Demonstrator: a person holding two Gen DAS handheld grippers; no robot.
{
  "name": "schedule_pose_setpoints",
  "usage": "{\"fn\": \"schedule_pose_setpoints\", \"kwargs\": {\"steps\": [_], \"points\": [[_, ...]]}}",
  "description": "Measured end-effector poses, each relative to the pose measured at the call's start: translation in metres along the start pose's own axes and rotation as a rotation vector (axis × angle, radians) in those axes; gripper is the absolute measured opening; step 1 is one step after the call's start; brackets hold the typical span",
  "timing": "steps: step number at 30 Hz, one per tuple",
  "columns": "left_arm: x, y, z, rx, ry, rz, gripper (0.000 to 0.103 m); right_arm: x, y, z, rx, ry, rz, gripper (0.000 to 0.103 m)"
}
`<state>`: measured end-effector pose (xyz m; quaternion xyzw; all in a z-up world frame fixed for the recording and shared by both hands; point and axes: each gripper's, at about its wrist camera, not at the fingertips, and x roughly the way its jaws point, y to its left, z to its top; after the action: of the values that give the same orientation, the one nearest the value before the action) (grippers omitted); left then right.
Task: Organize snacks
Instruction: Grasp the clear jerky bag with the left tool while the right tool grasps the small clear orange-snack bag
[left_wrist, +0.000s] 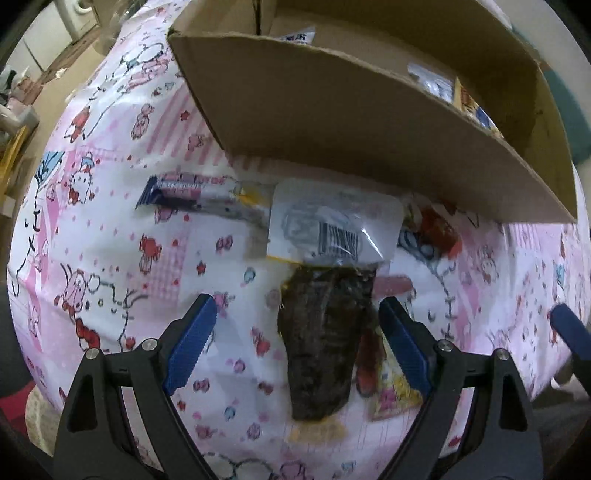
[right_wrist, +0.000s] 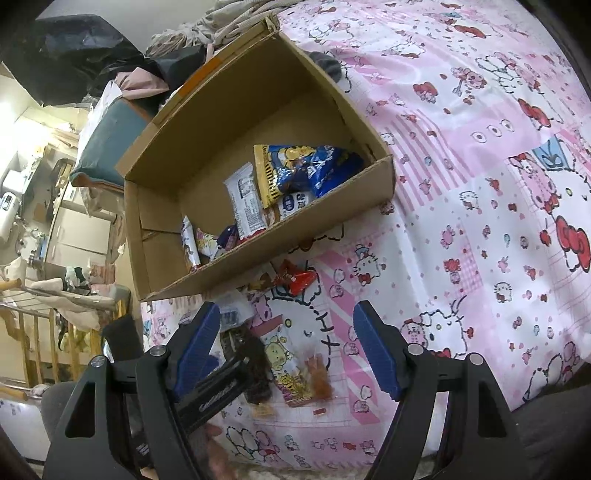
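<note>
1. Support surface: a bed or table under a pink-and-white cartoon-print cloth (left_wrist: 110, 236) – which of the two cannot be told.
2. An open cardboard box (left_wrist: 332, 122) stands directly on the cloth.
3. Just in front of the box: a blue-ended wrapper (left_wrist: 181, 192), a clear packet with a barcode (left_wrist: 332, 225) and a red wrapper (left_wrist: 439, 229).
4. Nearer the camera – a dark snack pack (left_wrist: 325, 343), its far end under the barcode packet, beside a yellow cartoon packet (left_wrist: 391, 398).
</note>
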<state>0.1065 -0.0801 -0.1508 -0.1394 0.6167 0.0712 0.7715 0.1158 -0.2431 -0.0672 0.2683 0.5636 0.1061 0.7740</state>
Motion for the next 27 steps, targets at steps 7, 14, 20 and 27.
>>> {"fn": "schedule_pose_setpoints", "kwargs": {"steps": [7, 14, 20, 27], "points": [[0.007, -0.016, 0.008, 0.023, -0.018, 0.074, 0.088, 0.005, 0.005, 0.002, -0.012, 0.016, 0.012, 0.077], [0.015, -0.030, 0.025, -0.002, 0.020, 0.110, 0.096, 0.006, 0.008, 0.002, -0.008, 0.024, 0.029, 0.077], [0.028, -0.048, 0.037, 0.020, 0.028, 0.194, 0.099, 0.003, 0.007, 0.003, -0.004, 0.023, 0.043, 0.077], [0.014, -0.050, 0.040, 0.124, -0.001, 0.138, 0.052, -0.003, 0.002, 0.006, 0.018, 0.011, 0.063, 0.077]]}}
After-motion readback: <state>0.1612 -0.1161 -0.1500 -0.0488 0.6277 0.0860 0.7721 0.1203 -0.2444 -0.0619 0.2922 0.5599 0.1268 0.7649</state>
